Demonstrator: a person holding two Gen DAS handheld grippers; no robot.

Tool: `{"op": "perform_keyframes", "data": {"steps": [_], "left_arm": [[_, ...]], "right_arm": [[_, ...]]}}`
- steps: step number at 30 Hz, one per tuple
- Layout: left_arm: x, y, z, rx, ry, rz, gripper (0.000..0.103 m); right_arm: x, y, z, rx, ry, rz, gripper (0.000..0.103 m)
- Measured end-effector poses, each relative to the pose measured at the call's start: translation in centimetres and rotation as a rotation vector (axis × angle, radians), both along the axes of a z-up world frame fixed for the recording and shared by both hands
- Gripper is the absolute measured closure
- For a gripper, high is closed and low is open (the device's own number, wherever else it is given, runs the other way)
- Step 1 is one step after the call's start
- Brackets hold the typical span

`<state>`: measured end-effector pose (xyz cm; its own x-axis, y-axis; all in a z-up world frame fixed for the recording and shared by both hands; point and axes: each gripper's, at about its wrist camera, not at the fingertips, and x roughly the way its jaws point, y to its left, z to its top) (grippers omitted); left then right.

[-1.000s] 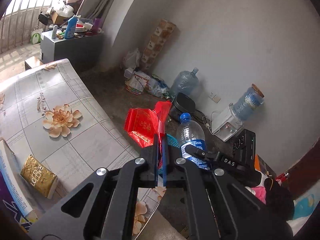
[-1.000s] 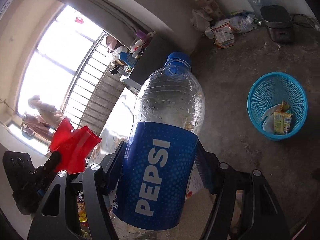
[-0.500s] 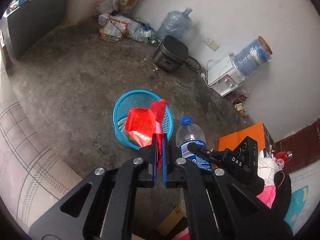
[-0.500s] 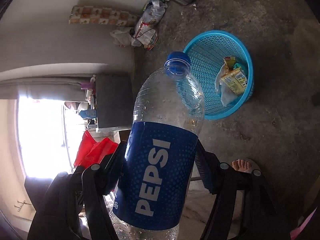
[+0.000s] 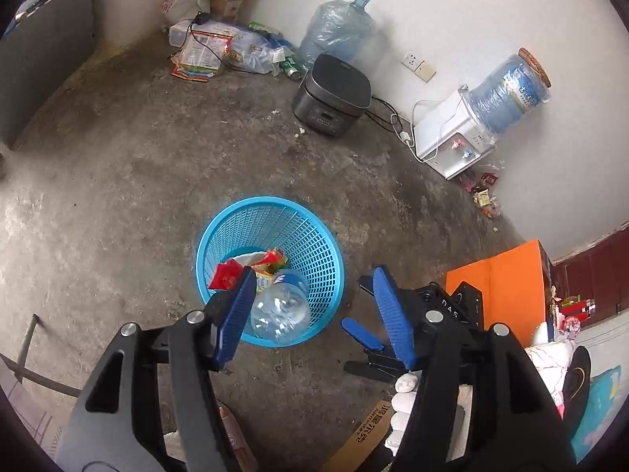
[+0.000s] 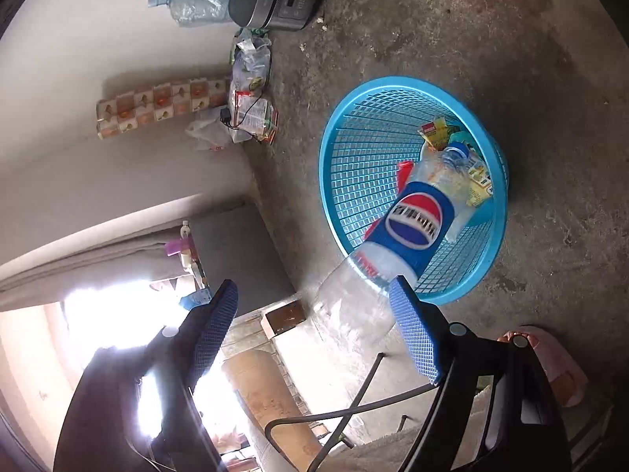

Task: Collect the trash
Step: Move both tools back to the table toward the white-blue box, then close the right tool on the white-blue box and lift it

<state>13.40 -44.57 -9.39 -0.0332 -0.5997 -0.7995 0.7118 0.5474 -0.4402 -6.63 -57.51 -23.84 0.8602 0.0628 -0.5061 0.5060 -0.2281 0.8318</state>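
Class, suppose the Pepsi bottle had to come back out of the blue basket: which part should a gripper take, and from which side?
Grip the Pepsi bottle across its labelled body, coming from above over the basket rim. It lies cap-down with its base raised toward the opening, so the cap is buried among wrappers.

The left tool point(image 5: 310, 314) hides part of the red wrapper point(image 5: 225, 277).

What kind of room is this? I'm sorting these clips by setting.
Probably a lived-in home room with a bare concrete floor: a rice cooker and a water dispenser stand on the floor by the wall, and a blue mesh wastebasket holds household trash.
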Motion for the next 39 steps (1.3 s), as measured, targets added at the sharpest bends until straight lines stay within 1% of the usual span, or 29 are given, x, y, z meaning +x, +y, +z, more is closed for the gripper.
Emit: {"op": "perform_keyframes", "data": {"steps": [3, 6, 8, 12, 14, 18, 20, 22, 25, 27, 28, 32, 35, 37, 39], "left_arm": [[0.0, 1.7, 1.1, -0.023, -0.015, 0.03, 0.045], [-0.4, 4.8, 3.1, -0.056, -0.048, 0.057, 0.045], [-0.8, 7.1, 4.4, -0.087, -0.058, 0.075, 0.045], [-1.8, 12.9, 6.7, -0.118, -0.09, 0.126, 0.045], [-2.7, 16.2, 7.7, -0.124, -0.124, 0.15, 0.045], [-4.4, 23.0, 9.5, -0.112, -0.209, 0.214, 0.045], [-5.3, 26.5, 10.4, -0.1, -0.263, 0.254, 0.045], [-6.0, 29.8, 11.1, -0.093, -0.296, 0.297, 0.045], [-7.0, 34.8, 12.1, -0.078, -0.361, 0.379, 0.045], [-7.6, 37.6, 12.5, -0.066, -0.395, 0.428, 0.045], [-8.0, 39.0, 12.5, -0.055, -0.413, 0.455, 0.045], [-8.8, 43.7, 12.5, -0.03, -0.443, 0.531, 0.045], [-9.0, 46.4, 12.3, -0.003, -0.468, 0.602, 0.045], [-9.0, 47.8, 11.9, 0.017, -0.471, 0.646, 0.045], [-8.7, 49.1, 11.4, 0.028, -0.448, 0.674, 0.045]], "right_arm": [[-0.5, 0.8, 1.1, -0.05, 0.007, 0.019, 0.026], [-0.9, 1.9, 2.6, -0.115, 0.023, 0.051, 0.026], [-1.0, 2.9, 3.8, -0.155, 0.013, 0.089, 0.026], [-0.2, 5.9, 6.3, -0.227, 0.0, 0.207, 0.026], [0.8, 7.7, 7.8, -0.274, -0.005, 0.289, 0.026], [3.7, 11.1, 11.1, -0.363, -0.046, 0.439, 0.026], [5.1, 13.1, 13.3, -0.412, -0.085, 0.504, 0.026], [6.5, 15.3, 15.1, -0.449, -0.125, 0.568, 0.026], [8.6, 19.5, 17.4, -0.494, -0.179, 0.682, 0.026], [10.0, 22.6, 18.5, -0.522, -0.197, 0.768, 0.026], [10.7, 24.2, 18.9, -0.536, -0.207, 0.811, 0.026], [12.8, 30.4, 20.0, -0.563, -0.241, 0.973, 0.026], [14.2, 34.4, 20.1, -0.582, -0.237, 1.081, 0.026], [15.0, 36.6, 19.9, -0.582, -0.224, 1.133, 0.026], [15.5, 38.4, 19.9, -0.582, -0.223, 1.174, 0.027]]}}
